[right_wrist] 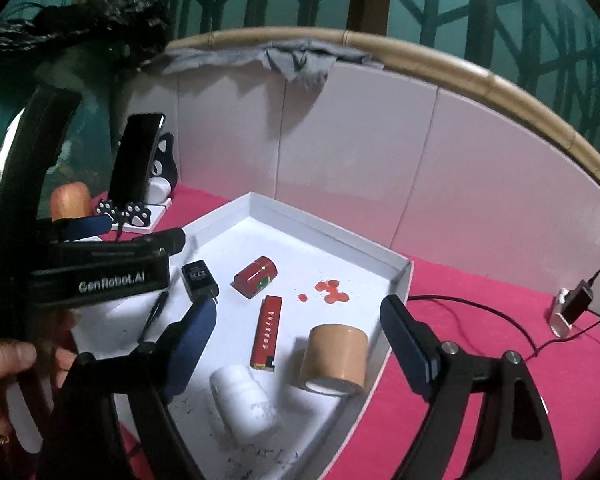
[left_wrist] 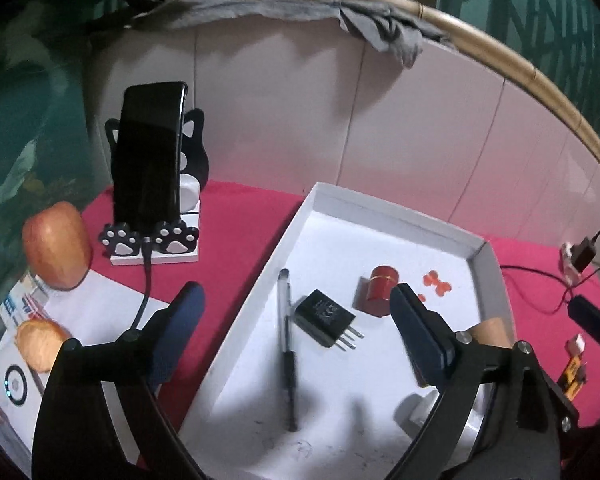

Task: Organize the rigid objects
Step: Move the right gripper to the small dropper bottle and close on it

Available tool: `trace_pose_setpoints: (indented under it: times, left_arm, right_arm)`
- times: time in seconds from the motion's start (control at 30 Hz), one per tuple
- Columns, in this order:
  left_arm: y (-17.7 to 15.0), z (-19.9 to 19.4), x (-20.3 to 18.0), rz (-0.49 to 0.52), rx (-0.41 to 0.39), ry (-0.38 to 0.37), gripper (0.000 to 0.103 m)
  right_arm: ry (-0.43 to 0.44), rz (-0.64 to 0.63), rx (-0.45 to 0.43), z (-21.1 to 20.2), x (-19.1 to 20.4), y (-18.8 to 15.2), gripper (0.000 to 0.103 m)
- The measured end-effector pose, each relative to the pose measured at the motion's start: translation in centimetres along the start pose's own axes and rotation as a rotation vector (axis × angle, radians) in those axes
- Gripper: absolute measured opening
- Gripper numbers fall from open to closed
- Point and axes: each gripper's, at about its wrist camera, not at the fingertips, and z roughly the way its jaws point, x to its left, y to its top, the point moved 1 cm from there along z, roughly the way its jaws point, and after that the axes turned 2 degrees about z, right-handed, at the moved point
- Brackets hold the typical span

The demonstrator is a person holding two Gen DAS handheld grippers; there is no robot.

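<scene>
1. a white tray [left_wrist: 384, 208] with low walls lies on a pink cloth [left_wrist: 244, 216]. its far corner points at a pale panel wall [left_wrist: 420, 120] topped by a bamboo rail [left_wrist: 500, 52] with a grey rag [left_wrist: 384, 28] over it. bare pink cloth lies to the tray's right.
2. inside the tray the things lie apart: a pen [left_wrist: 286, 344] beside a black charger plug [left_wrist: 326, 316]; a red cylinder [right_wrist: 256, 277] on its side near the middle; a red lighter [right_wrist: 266, 332]; a tan tape roll [right_wrist: 336, 354] against the right wall; a white bottle [right_wrist: 244, 400] on its side at the near end. bare white floor shows between them, widest near the far corner, where red blotches [right_wrist: 330, 290] mark the floor.
3. left of the tray, a phone [left_wrist: 150, 152] stands in a cat-shaped stand [left_wrist: 156, 240], its cable running toward the camera. an apple [left_wrist: 56, 246] and a second rounded, apple-like thing [left_wrist: 40, 344] sit on white paper at the table's left edge.
4. hard to make out: the small things at the cloth's right edge in the left wrist view, and the lighter's print. the left gripper's right finger [left_wrist: 416, 332] hides most of the tape roll and bottle in that view.
5. the left gripper [left_wrist: 296, 320] stands wide apart, over the pen and plug, gripping and touching nothing. a hand [right_wrist: 4, 380] holds it.
6. the right gripper [right_wrist: 296, 336] is also spread wide, with the lighter and tape roll seen between its fingers [right_wrist: 192, 344] but nothing gripped.
</scene>
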Motion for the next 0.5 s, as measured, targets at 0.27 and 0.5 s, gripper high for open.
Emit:
trace_pose_setpoints:
  times: [0.27, 0.5]
  left_arm:
    - [-1.4, -4.5, -1.6, -0.011, -0.067, -0.050, 0.094]
    - [-1.6, -8.4, -5.4, 0.047, -0.116, -0.158, 0.094]
  right_arm:
    - [0.021, 0.082, -0.032, -3.6, -2.1, -1.1, 0.085]
    - [-0.018, 0.214, -0.090, -8.1, -8.0, -2.2, 0.088]
